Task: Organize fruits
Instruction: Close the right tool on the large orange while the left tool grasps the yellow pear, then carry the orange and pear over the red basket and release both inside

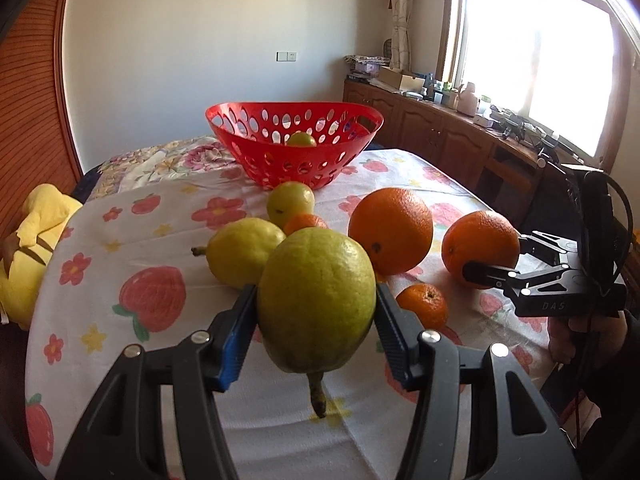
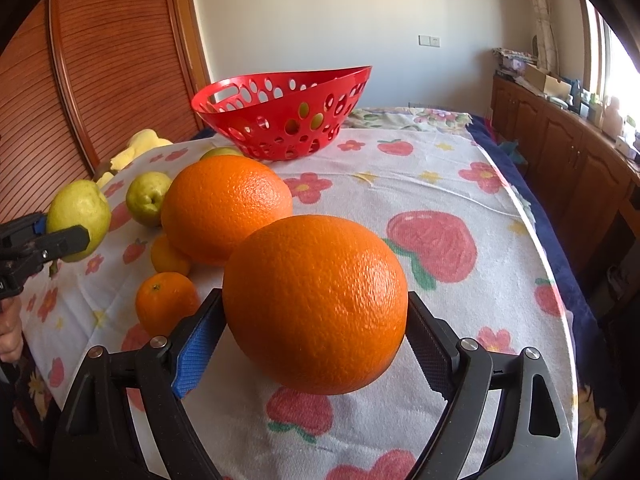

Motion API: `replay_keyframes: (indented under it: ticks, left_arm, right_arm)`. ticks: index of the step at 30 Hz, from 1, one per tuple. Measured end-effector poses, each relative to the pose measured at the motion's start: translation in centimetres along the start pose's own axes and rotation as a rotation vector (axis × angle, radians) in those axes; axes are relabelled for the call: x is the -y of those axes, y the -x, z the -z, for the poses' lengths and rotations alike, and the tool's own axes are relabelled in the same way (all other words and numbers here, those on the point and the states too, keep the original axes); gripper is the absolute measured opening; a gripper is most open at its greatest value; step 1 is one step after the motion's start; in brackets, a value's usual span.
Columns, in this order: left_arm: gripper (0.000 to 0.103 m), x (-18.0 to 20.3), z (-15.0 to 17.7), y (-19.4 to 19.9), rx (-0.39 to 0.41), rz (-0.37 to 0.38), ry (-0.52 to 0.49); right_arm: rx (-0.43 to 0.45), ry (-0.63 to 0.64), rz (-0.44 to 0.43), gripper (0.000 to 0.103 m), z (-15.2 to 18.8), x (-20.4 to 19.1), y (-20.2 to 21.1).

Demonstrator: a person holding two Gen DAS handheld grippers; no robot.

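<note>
My left gripper point(image 1: 316, 312) is shut on a green pear point(image 1: 316, 300) with its stem towards the camera, held just above the cloth. My right gripper point(image 2: 314, 320) is shut on a large orange point(image 2: 316, 304); it also shows in the left wrist view point(image 1: 482, 248). A red perforated basket point(image 1: 256, 152) stands at the far side with one green fruit point(image 1: 301, 140) inside. On the cloth lie a second large orange point(image 1: 390, 230), two small tangerines point(image 1: 422, 304) point(image 1: 306, 222), a yellow pear point(image 1: 244, 252) and a small green pear point(image 1: 290, 202).
The table carries a white cloth with strawberry and flower prints point(image 2: 440, 208). A yellow soft toy point(image 1: 36, 248) lies off the left edge. A wooden cabinet with clutter point(image 1: 460, 128) runs along the right under the window. A wooden slatted door point(image 2: 100, 60) stands at left.
</note>
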State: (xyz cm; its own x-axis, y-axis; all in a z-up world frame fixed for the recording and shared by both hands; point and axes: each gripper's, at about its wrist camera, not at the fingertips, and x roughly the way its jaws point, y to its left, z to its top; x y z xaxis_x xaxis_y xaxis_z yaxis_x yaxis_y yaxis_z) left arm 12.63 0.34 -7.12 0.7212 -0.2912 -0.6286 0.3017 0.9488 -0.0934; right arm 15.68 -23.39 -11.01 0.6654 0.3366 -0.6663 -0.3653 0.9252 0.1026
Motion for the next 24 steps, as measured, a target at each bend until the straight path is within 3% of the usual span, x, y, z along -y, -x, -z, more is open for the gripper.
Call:
replay_keyframes:
  ticks: [10, 18, 24]
  left_arm:
    - [0.056, -1.4, -4.9, 0.1, 0.087, 0.000, -0.010]
    - [0.056, -2.9, -8.4, -1.3, 0.106, -0.019, -0.010]
    - [0.056, -3.5, -9.9, -2.0, 0.108, -0.020, 0.000]
  right_arm:
    - [0.018, 0.005, -0.002, 0.087, -1.7, 0.9, 1.4]
    - [0.095, 0.066, -0.024, 0.087, -7.2, 1.0, 3.5]
    - [0.123, 0.126, -0.044, 0.087, -10.8, 0.1, 2.9]
